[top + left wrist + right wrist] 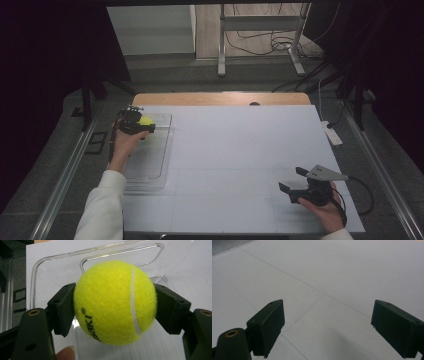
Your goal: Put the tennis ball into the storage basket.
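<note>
A yellow-green tennis ball (115,302) with a white seam and black lettering sits between the two black pads of my left gripper (114,308), which is shut on it. In the high view that left gripper (142,124) holds the ball (146,120) over the far end of a clear plastic tray (150,160) at the table's left. My right gripper (292,182) rests near the front right of the table, jaws wide apart with nothing between them; its own view shows the right gripper (327,332) above the bare white sheet.
A white sheet (235,150) with thin seam lines covers the table, and a wooden strip (220,98) shows along its far edge. A white power strip (332,134) lies off the right edge. Metal stand legs and cables sit on the floor beyond.
</note>
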Motion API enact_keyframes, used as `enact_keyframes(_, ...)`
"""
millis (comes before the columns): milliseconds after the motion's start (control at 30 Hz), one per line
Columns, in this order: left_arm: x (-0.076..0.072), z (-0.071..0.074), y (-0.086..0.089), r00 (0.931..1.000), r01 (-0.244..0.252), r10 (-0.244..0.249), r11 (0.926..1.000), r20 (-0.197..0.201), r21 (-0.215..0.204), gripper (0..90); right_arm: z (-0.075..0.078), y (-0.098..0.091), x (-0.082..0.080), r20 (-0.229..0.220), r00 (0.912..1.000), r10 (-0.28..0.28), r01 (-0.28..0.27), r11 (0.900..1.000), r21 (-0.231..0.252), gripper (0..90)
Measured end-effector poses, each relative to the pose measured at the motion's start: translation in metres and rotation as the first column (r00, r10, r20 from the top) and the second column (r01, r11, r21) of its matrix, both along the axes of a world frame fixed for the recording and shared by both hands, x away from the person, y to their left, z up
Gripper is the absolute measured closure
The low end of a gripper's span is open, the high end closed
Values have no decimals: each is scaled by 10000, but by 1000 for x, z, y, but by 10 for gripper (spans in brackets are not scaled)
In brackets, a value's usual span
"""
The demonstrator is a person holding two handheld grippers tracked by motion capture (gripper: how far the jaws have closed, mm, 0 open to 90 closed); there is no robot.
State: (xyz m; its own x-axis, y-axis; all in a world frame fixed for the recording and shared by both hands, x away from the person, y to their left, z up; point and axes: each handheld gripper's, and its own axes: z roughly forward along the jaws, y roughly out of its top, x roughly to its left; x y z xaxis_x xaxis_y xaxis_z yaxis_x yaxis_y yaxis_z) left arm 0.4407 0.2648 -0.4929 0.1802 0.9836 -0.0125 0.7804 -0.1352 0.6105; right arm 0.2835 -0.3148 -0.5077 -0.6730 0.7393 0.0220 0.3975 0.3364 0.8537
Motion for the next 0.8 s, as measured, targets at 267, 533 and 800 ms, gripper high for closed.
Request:
enact_keyframes(267,1,-2,-1,10000,3,-3,10000,-82,44,266,0,0,0,-14,10000,-5,5,10000,-2,118)
enact_keyframes(533,4,-5,0,9996,-73,76,9999,-264,102,266,0,0,0,-26,10000,-7,7,10000,-2,118)
enact_keyframes(800,6,-8,-2,9994,21,-8,9993,-353,369,266,-1,0,0,-41,10000,-33,33,10000,-46,118)
